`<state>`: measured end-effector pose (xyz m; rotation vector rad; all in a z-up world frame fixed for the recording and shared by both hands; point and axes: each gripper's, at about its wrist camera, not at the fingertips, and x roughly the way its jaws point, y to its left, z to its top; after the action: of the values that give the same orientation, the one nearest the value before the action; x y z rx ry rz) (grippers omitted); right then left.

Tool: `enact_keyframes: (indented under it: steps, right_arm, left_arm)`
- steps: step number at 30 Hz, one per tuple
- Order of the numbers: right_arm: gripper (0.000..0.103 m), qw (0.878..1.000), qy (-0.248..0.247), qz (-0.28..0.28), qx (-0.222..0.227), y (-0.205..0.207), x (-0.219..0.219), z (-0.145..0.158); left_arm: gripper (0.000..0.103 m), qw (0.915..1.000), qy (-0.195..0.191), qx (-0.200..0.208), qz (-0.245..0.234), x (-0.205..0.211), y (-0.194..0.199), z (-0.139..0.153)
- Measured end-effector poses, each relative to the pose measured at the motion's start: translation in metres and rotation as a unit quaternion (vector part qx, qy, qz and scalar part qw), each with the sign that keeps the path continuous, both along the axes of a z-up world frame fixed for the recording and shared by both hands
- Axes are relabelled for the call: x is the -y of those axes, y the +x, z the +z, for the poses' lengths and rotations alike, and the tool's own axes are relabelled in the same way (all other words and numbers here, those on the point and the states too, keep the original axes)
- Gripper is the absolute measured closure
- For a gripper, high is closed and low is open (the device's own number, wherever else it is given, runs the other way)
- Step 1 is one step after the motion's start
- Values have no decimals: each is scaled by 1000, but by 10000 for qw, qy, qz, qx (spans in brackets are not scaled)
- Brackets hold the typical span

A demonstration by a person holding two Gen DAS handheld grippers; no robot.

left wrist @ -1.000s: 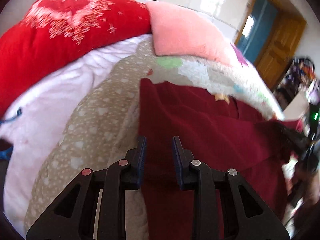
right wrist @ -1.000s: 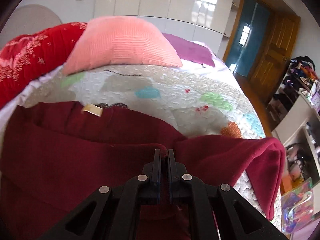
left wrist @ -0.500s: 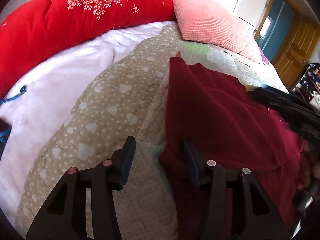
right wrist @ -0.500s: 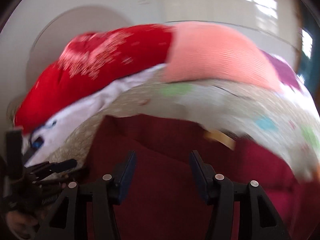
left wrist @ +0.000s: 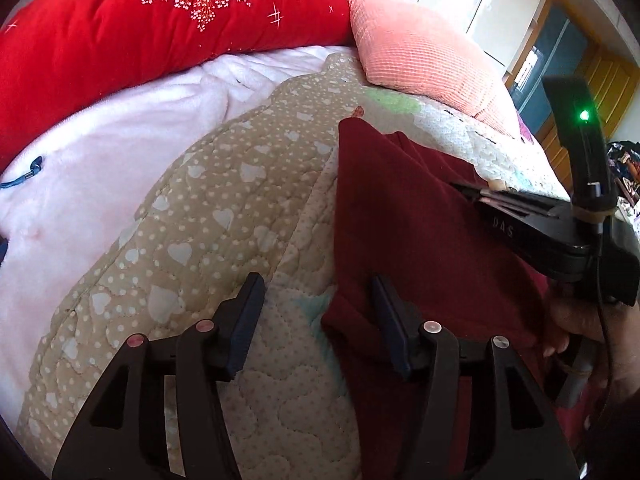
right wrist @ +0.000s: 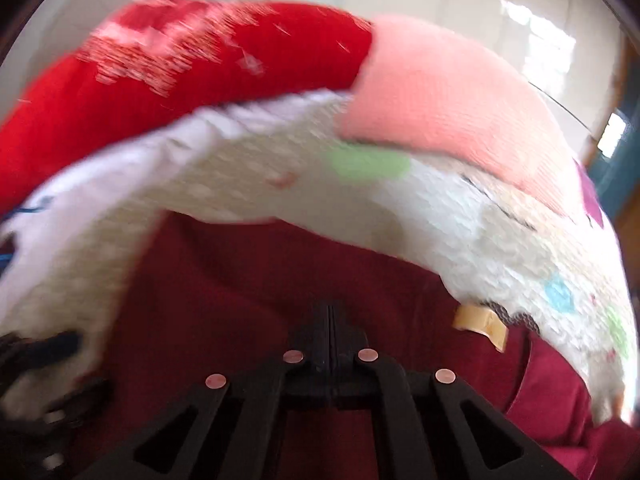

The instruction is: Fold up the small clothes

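A dark red garment lies on the quilt of the bed, below a pink pillow and a red pillow. The left claw has just been opening; its jaws stand apart, one over the quilt and one on the garment's edge, holding nothing. The right claw has just snapped together over the garment. Whether it pinches any cloth is hard to tell.

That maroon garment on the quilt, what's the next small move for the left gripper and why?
Probably close the left gripper on the maroon garment's near-left corner. Its jaws have just been opening and now straddle that edge, one pad on the cloth and one over the quilt, not yet pinching. The right gripper is shut over the garment, so gripping this corner would prepare the next fold.
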<state>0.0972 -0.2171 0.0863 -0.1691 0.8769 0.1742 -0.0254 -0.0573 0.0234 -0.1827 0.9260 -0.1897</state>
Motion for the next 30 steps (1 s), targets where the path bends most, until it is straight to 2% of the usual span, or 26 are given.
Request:
enact_keyframes:
  steps: [3, 6, 8, 10, 12, 13, 15, 16, 19, 21, 22, 24, 25, 28, 30]
  right_arm:
    - [103, 9980, 610, -107, -106, -10, 16, 6]
    - [101, 9961, 866, -175, 69, -43, 33, 27]
    - [98, 9962, 858, -128, 50, -70, 41, 33]
    - [86, 9965, 797, -240, -14, -92, 50, 31]
    - [62, 9955, 840, -422, -138, -107, 64, 21]
    - [59, 9948, 875, -488, -165, -111, 69, 16]
    - [58, 9931, 903, -661, -347, -114, 77, -1]
    - [58, 9923, 999, -664, -295, -116, 80, -5]
    - [58, 9907, 1036, -831, -295, -124, 87, 5]
    - [58, 9866, 1286, -1002, -51, -138, 100, 13]
    - [57, 9848, 1341, -1102, -47, -141, 105, 12]
    - [57, 9830, 1359, -1187, -338, -141, 112, -4]
    - [57, 9832, 1401, -1149, -240, -144, 113, -4]
    - [57, 9800, 1560, -1209, -246, -153, 121, 11]
    - [57, 9736, 1811, -1383, 92, -168, 141, 33]
  left_arm:
    - [47, 10000, 33, -10, -9, 0, 2, 1]
    - [47, 9999, 127, 57, 66, 1, 1, 10]
    - [47, 9997, 130, 194, 73, 4, -3, 19]
    - [47, 9995, 161, 273, 0, 12, -5, 26]
    - [47, 9993, 208, 296, -120, 24, -6, 27]
    - [47, 9992, 252, 270, -177, 30, -7, 27]
    - [47, 9986, 344, 188, -361, 47, -7, 24]
    - [47, 9979, 461, 206, -411, 54, -9, 25]
    - [47, 9961, 605, 274, -578, 67, -16, 29]
    - [47, 9963, 551, 365, -555, 71, -19, 32]
    - [47, 9964, 535, 344, -567, 73, -20, 31]
    - [47, 9961, 517, 111, -712, 83, -15, 23]
    - [47, 9955, 565, 47, -762, 88, -14, 19]
    - [44, 9894, 1102, 75, -940, 103, -13, 13]
    - [44, 9892, 1122, 36, -944, 104, -13, 15]
